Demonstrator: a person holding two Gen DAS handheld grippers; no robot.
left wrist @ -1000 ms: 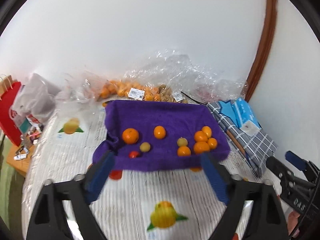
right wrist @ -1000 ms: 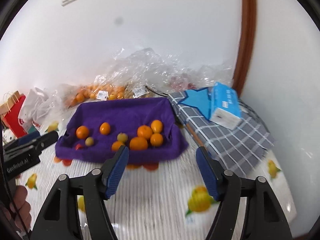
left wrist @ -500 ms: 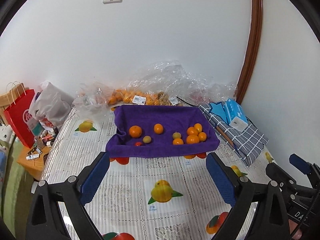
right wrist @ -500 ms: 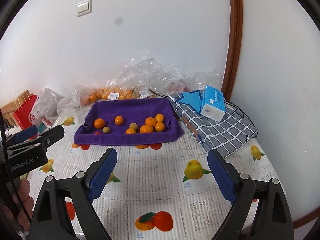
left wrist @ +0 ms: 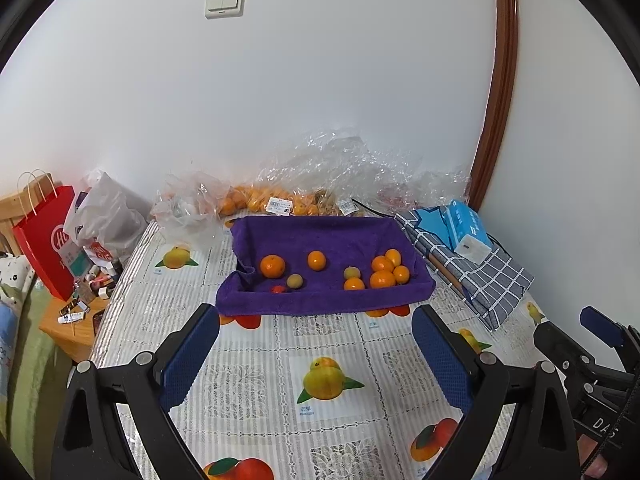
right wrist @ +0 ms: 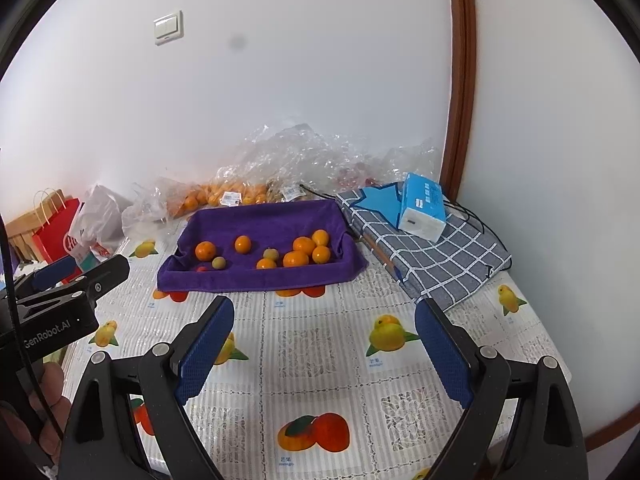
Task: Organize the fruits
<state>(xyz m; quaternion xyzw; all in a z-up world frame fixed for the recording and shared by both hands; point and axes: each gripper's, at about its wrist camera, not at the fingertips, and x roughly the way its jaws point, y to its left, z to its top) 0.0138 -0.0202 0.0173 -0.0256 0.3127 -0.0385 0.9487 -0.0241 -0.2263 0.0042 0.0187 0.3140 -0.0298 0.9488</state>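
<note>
Your fruits [left wrist: 382, 278] lie loose in the purple towel-lined tray [left wrist: 320, 304] (mostly oranges, plus two dull greenish ones and a small red one), bunched toward its right end; sorting looks barely begun. Behind the tray, bagged oranges [left wrist: 256, 202] wait. Near the tray's front, both left gripper [left wrist: 316, 358] and right gripper [right wrist: 324, 354] hold jaws wide, empty.
</note>
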